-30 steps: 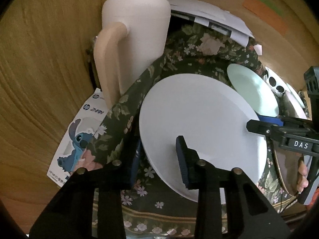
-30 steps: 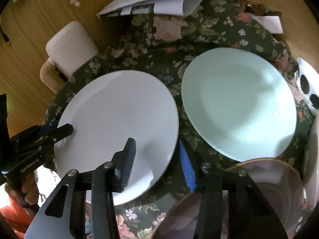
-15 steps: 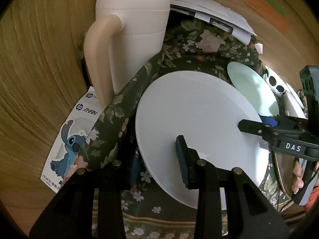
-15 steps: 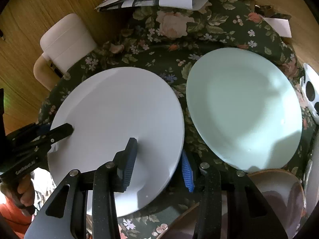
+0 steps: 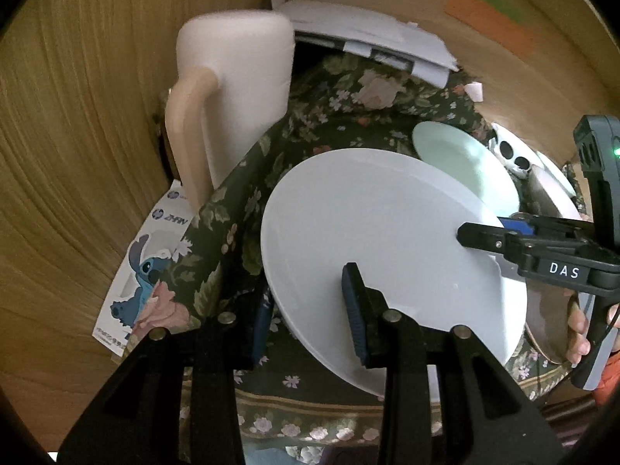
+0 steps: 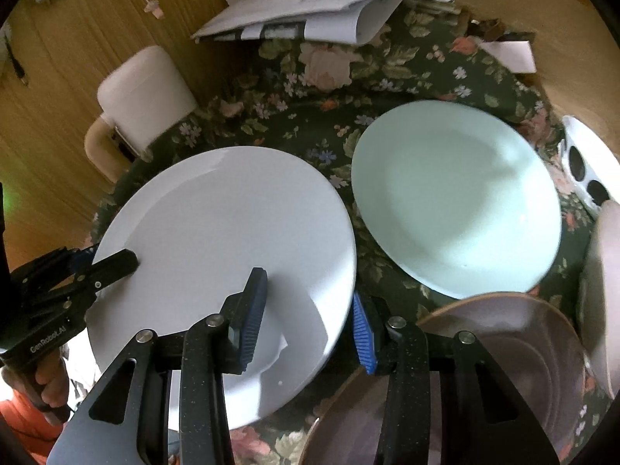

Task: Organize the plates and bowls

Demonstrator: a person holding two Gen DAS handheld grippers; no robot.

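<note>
A large white plate (image 5: 387, 240) (image 6: 224, 240) is held above the floral tablecloth (image 6: 310, 89) by both grippers. My left gripper (image 5: 310, 310) straddles the plate's left rim, one finger above and one below. My right gripper (image 6: 306, 317) straddles its opposite rim the same way. Both look clamped on it. A pale green plate (image 6: 457, 193) (image 5: 465, 162) lies on the cloth just to the right. A brown-rimmed bowl (image 6: 484, 368) sits in front of it.
A white chair (image 5: 232, 89) stands at the table's far left edge. Papers (image 6: 310, 4) are stacked at the back. A white dish with dark spots (image 6: 585, 170) and another pale dish (image 6: 600, 271) lie at the far right. A Stitch leaflet (image 5: 143, 267) hangs by the cloth.
The white plate has risen off the cloth and shifted a little toward the green plate, both grippers moving with it.
</note>
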